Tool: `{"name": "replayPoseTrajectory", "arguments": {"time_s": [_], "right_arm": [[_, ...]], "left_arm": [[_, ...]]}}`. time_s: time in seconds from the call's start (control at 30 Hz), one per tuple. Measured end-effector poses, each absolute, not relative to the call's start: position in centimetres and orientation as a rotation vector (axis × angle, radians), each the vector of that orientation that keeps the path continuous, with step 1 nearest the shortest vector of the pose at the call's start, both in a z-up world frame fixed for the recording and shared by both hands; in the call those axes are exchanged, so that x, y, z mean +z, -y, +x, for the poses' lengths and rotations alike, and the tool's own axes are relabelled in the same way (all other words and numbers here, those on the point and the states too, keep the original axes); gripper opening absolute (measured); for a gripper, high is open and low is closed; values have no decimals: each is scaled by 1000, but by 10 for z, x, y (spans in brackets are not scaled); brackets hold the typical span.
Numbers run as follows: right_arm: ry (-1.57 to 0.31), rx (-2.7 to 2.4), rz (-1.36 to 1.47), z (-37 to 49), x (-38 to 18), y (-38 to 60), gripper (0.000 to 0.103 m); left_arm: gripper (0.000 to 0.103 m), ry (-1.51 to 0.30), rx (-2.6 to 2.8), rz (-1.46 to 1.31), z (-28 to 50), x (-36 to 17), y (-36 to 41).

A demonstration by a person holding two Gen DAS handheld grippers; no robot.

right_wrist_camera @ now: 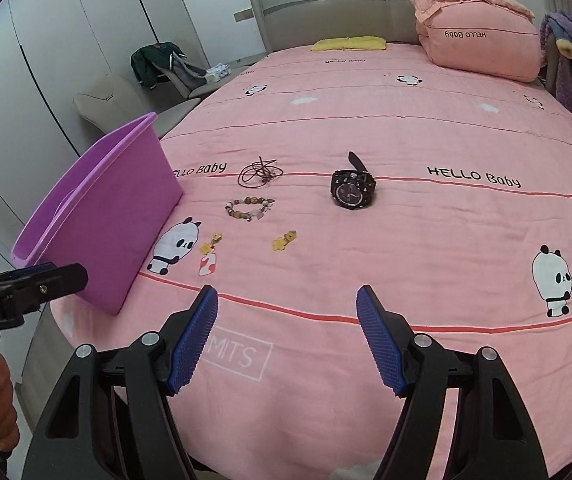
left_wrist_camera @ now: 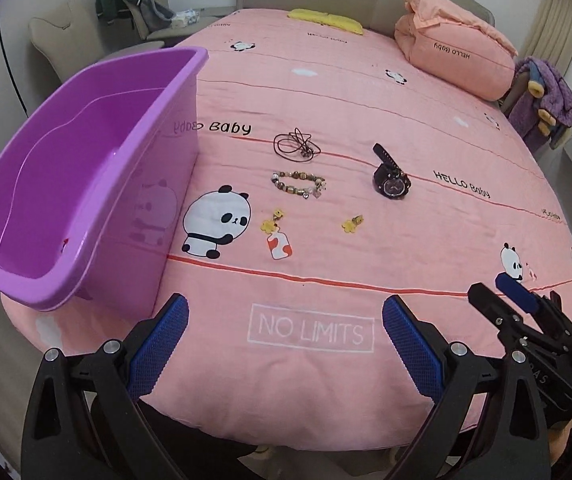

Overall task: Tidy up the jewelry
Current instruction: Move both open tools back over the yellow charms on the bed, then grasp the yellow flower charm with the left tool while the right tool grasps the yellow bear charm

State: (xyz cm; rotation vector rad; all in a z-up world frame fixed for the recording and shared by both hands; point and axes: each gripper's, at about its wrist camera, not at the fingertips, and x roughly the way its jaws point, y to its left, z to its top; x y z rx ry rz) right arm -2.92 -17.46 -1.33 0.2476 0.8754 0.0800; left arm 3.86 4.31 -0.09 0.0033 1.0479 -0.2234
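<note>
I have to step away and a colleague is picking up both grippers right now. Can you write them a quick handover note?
Left gripper: open, holding nothing, over the near bed edge.
Right gripper: open, holding nothing, beside it.
Purple bin: on the bed at the left, nothing visible inside.
On the sheet, all apart: black cord necklace, beaded bracelet, black watch, flower charm, smaller flower charm.
Done: nothing yet.
Left: probably all five pieces go into the bin.

On the pink panda-print bed (right_wrist_camera: 405,240), a black wristwatch (right_wrist_camera: 353,191), beaded bracelet (right_wrist_camera: 249,206) and dark cord necklace (right_wrist_camera: 260,173) lie beside a purple plastic bin (right_wrist_camera: 118,216).
</note>
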Motion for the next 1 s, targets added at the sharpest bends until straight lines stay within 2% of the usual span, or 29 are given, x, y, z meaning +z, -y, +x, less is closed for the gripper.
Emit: {"name": "replayPoseTrajectory", "arguments": {"time_s": [1.0], "right_arm": [[-995,12,172,87,-123,154,69]], "left_arm": [[96,-1067,-59,84,159,-136,-35]]}}
